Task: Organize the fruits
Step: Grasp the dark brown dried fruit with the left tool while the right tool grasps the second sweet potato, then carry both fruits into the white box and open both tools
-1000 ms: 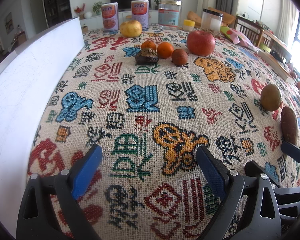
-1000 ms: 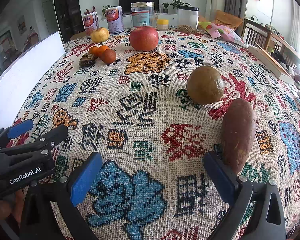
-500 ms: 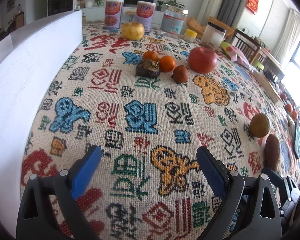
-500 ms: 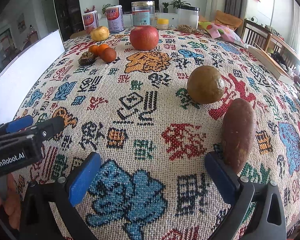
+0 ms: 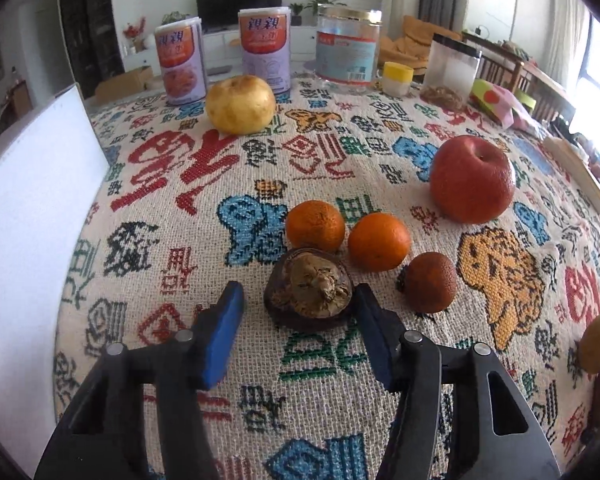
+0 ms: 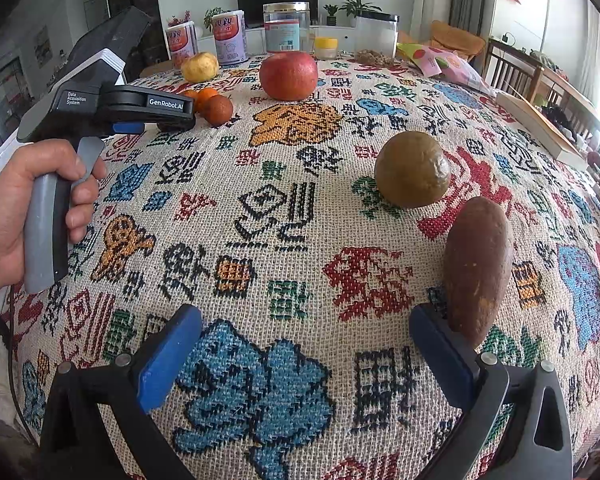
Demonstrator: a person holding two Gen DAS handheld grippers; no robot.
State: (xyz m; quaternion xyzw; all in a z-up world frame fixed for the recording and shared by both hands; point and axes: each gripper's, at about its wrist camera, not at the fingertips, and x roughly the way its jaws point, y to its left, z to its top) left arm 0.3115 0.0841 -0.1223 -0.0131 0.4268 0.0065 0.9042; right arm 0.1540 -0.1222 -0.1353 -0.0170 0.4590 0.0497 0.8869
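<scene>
Left hand-held gripper (image 5: 298, 306): jaws closing around a dark, dried-topped mangosteen (image 5: 308, 294), left pad not touching.
Right hand-held gripper (image 6: 305, 338): spread apart, empty.
Right view only: a hand (image 6: 16, 216) gripping the left handle.
Just beyond the mangosteen: two tangerines (image 5: 315, 225) on the counter (image 5: 140, 240).

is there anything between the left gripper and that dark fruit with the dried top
Nothing visible. The left gripper already straddles the dark fruit, its jaws closing. The two oranges sit just behind it, not in the way.
</scene>
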